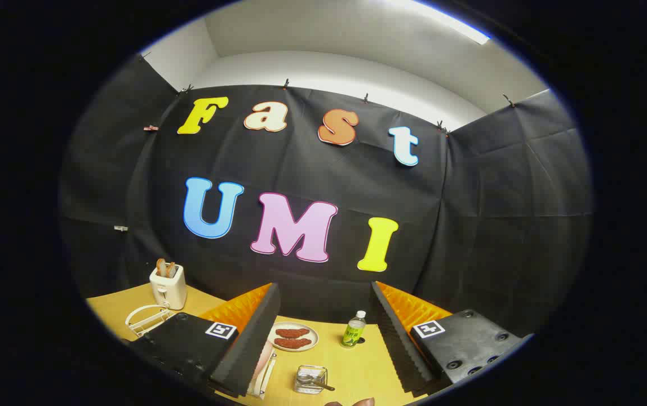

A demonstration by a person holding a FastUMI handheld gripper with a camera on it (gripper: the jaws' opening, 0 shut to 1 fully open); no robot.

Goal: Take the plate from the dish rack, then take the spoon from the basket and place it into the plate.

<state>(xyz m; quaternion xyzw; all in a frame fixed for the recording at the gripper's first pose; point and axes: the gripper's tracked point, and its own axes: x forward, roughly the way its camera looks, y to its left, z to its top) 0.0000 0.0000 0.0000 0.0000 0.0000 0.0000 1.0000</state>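
— How is the gripper [323, 338]?
— Spread wide, gripping nothing, raised over the bench [357, 366].
— The spoon [318, 382]?
— In the clear basket [310, 379] between the fingers.
— The plate [261, 361]?
— Upright in the rack [263, 380], half hidden behind the left finger.

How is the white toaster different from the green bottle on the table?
The toaster is white and boxy with bread slices sticking up; the bottle is slim, green-labelled, white-capped. The toaster stands beyond the left finger, the bottle between the open gripper's fingers. Both stand upright on the table.
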